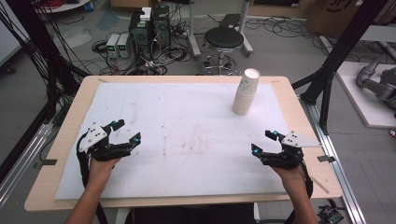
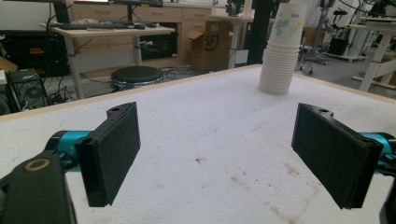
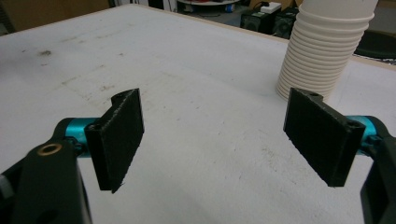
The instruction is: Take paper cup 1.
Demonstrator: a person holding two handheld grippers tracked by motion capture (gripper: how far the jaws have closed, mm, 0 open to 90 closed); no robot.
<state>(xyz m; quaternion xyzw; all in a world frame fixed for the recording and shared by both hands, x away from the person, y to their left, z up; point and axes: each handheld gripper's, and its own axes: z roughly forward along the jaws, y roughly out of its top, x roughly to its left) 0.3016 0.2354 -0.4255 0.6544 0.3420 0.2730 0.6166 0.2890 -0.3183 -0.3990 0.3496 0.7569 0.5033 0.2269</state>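
A tall stack of white paper cups (image 1: 245,92) stands upright on the white mat (image 1: 187,121) toward the far right. In the left gripper view the cup stack (image 2: 281,51) rises far ahead at the right; in the right gripper view the cup stack (image 3: 327,46) stands close, at the upper right. My left gripper (image 1: 127,131) rests near the mat's left edge, open, nothing between its jaws. My right gripper (image 1: 264,142) sits near the right front, open and empty, some way in front of the cups. Left gripper (image 2: 217,156) and right gripper (image 3: 215,140) jaws stand wide apart over bare mat.
The mat carries faint brown stains around its middle. The wooden table (image 1: 65,140) rim shows all round it. Beyond the far edge stand a black stool (image 1: 223,39), computer boxes (image 1: 149,28) and loose cables on the floor. Black frame posts (image 1: 341,51) rise at the right.
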